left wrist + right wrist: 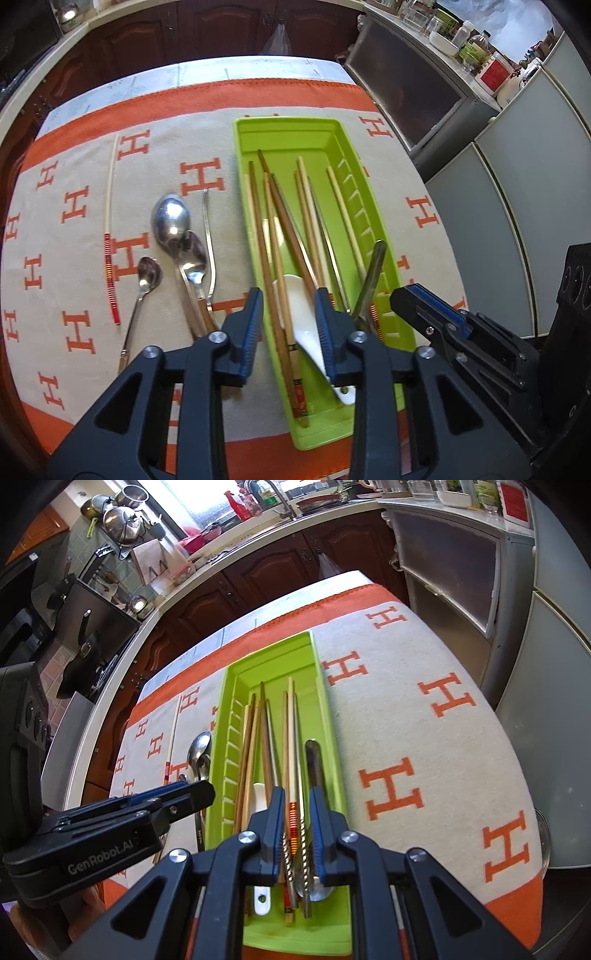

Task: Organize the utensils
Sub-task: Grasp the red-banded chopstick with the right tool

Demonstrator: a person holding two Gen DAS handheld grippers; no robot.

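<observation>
Lime-green plastic dominated the scene: the long utensil tray lay on a cream cloth patterned with orange H letters, and it was already crowded. Wooden chopsticks lay lengthwise in a loose, crossing bundle, with a white ceramic spoon among them near the close end. Over that end hung the left gripper, its blue-padded jaws spread apart, chopsticks and the white spoon showing in the gap but nothing pressed by either pad. Out on the cloth to the tray's left waited a large metal spoon, a smaller spoon, one more spoon overlapping the large one, a thin curved metal handle, and a single pale chopstick with a red striped end, lying well apart from the rest. From the other camera, the right gripper sat over the tray's near end with its jaws narrowed around a chopstick with an orange-and-red banded end and a twisted metal handle; whether the pads actually pinched them I could not tell. A grey metal handle lay along the tray's right wall.
</observation>
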